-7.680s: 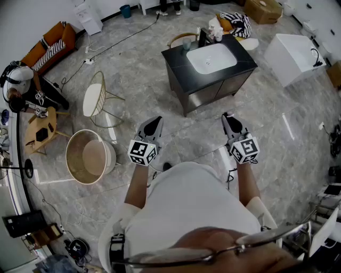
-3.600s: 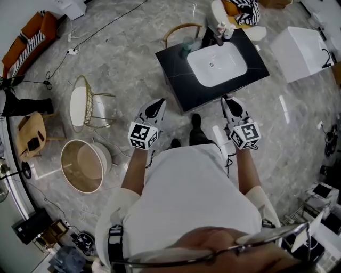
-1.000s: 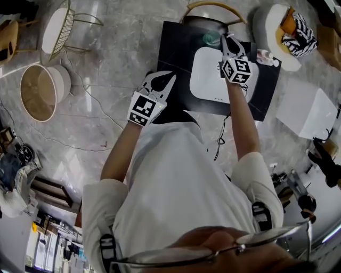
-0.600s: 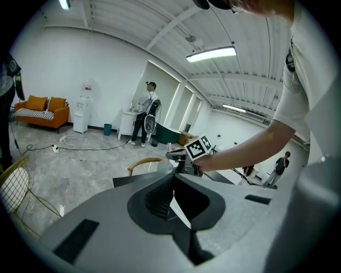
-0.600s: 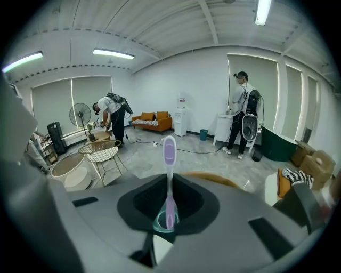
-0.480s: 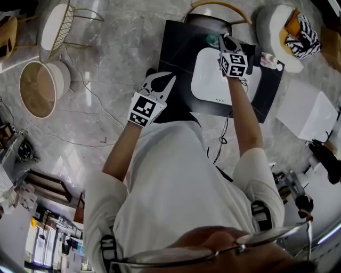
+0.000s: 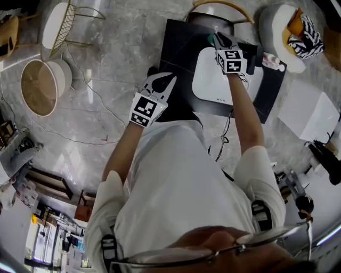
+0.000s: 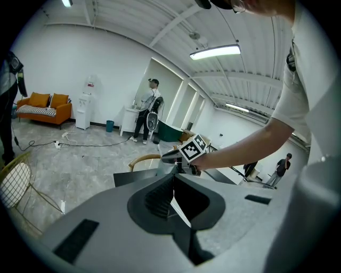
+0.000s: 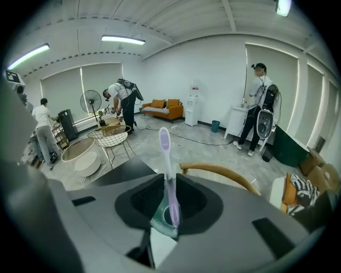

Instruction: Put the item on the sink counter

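A purple toothbrush (image 9: 166, 170) stands upright between the jaws of my right gripper (image 9: 169, 184), its lower end in a green cup (image 9: 162, 219). The jaws are opening and stand a little apart from the handle. In the head view, the right gripper (image 7: 219, 37) reaches over the back left corner of the black sink counter (image 7: 176, 48), where the green cup (image 7: 211, 40) stands beside the white basin (image 7: 213, 80). My left gripper (image 7: 162, 80) hovers at the counter's front left edge, shut and empty. The left gripper view shows its closed fingertips (image 8: 173, 178) pointing at the right gripper (image 8: 181, 154).
A black faucet (image 7: 250, 56) and a small bottle (image 7: 269, 59) stand at the counter's back right. Behind the counter is a wooden chair (image 7: 216, 5). A wire chair (image 7: 58, 21), a round tub (image 7: 40, 85), a white armchair (image 7: 290, 26) and a white box (image 7: 306, 114) stand around.
The right gripper has moved from above the basin toward the back left corner by the green cup, and its jaws have widened. The left gripper has stayed put.
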Tool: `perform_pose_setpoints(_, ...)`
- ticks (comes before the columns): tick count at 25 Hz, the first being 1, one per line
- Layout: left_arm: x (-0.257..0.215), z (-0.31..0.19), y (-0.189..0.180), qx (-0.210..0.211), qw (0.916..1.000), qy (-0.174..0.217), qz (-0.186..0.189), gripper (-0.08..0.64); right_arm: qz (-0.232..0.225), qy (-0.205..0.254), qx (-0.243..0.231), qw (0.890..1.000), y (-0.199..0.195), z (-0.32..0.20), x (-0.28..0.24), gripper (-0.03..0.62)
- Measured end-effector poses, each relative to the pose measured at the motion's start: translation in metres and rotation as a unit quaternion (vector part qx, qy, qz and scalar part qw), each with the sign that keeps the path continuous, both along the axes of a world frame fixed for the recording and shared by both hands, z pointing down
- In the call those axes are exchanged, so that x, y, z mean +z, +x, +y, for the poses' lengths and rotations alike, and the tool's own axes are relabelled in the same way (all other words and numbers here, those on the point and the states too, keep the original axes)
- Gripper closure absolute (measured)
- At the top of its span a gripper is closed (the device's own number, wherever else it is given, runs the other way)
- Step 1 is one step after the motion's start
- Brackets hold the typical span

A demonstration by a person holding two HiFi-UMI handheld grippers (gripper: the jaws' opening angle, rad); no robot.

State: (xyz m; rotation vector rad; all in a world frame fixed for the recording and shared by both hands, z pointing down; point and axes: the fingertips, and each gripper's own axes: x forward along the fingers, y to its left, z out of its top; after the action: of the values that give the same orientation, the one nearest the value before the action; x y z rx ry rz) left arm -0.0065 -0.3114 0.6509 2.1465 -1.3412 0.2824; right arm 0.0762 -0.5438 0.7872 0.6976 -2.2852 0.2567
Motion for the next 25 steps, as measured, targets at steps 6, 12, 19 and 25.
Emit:
perform_pose_setpoints(6,0.000,0.006,-0.003,-0.008,1.0000,0.000,-0.004,0.555,0.008,0.007,-0.006,1.000,-0.001,0.003,0.001,0.485)
perform_pose_setpoints(12,0.001,0.014,-0.009,-0.017,0.9998,0.000,-0.006,0.555,0.007,0.014,-0.008,1.000,-0.003,0.004,-0.007,0.485)
perform_pose_setpoints(19,-0.012,0.021,-0.014,-0.030,0.9994,0.015,-0.013,0.555,-0.012,0.030,-0.014,0.999,-0.006,0.024,-0.039,0.486)
perform_pose_setpoints(25,-0.037,0.031,-0.014,-0.044,0.9979,0.039,-0.026,0.555,-0.045,0.047,-0.021,0.998,-0.004,0.049,-0.085,0.512)
